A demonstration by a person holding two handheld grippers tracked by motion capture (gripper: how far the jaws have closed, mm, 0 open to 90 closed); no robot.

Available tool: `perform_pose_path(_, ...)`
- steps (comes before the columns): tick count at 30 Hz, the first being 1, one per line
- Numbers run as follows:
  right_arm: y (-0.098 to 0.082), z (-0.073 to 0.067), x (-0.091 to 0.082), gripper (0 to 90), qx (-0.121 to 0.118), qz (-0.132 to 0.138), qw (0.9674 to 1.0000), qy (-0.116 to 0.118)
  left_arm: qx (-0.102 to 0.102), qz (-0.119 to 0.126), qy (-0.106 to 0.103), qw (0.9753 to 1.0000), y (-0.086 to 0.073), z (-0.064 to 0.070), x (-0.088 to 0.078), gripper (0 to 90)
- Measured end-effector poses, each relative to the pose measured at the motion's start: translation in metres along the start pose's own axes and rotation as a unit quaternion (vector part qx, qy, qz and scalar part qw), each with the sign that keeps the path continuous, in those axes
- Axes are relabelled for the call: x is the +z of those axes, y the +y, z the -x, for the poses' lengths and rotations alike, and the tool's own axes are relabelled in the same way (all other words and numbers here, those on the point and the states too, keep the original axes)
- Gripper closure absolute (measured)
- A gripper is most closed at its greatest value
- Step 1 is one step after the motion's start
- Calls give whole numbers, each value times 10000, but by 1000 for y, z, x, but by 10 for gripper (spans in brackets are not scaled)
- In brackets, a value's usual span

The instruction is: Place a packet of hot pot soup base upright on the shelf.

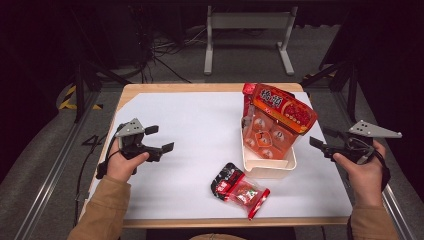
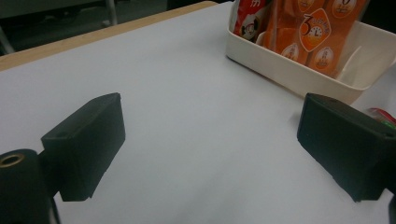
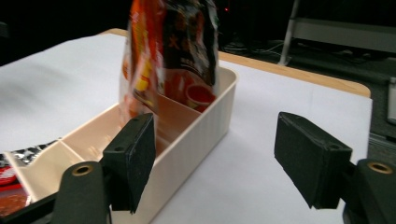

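Note:
A cream tray (image 1: 268, 168) stands right of the table's middle, with orange and red snack packs (image 1: 278, 117) leaning upright in it. A small red and black packet (image 1: 239, 189) lies flat on the white sheet just in front of the tray. My left gripper (image 1: 161, 138) hovers over the left part of the sheet, open, with nothing between its jaws. My right gripper (image 1: 321, 137) is to the right of the tray, open and apart from it. The left gripper view looks across the bare sheet at the tray (image 2: 289, 70) and packs (image 2: 308, 32). The right gripper view has the tray (image 3: 201, 130) and packs (image 3: 173, 51) close ahead.
A white sheet (image 1: 190, 130) covers most of the wooden table (image 1: 150, 88). Beyond the far edge stand a metal frame (image 1: 247, 35) and cables on a dark floor. A rail (image 1: 55, 165) runs along the table's left side.

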State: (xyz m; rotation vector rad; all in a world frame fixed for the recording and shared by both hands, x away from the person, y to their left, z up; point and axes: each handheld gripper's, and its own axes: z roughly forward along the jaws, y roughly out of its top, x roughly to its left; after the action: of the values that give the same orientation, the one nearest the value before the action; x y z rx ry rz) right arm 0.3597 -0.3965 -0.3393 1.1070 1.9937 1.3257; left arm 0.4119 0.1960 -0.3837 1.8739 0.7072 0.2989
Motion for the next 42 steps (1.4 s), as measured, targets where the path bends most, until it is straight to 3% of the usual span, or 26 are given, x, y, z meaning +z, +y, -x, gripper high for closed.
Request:
perform_pose_path(8, -8, 11, 8, 280, 3, -13, 9998, -191, 11, -55, -83, 9999, 1, 7, 1, 84)
perform_pose_path(17, -14, 15, 18, 266, -18, -75, 9997, -228, 3, -96, -240, 9997, 2, 18, 6, 89)
perform_pose_path(25, -19, 20, 26, 261, -88, -87, 9994, -314, 78, -104, -245, 9996, 0, 27, 10, 97)
perform_pose_path(42, -25, 22, 32, 253, -69, -201, 9992, -329, -21, -86, -672, 9977, 4, 55, 26, 72)
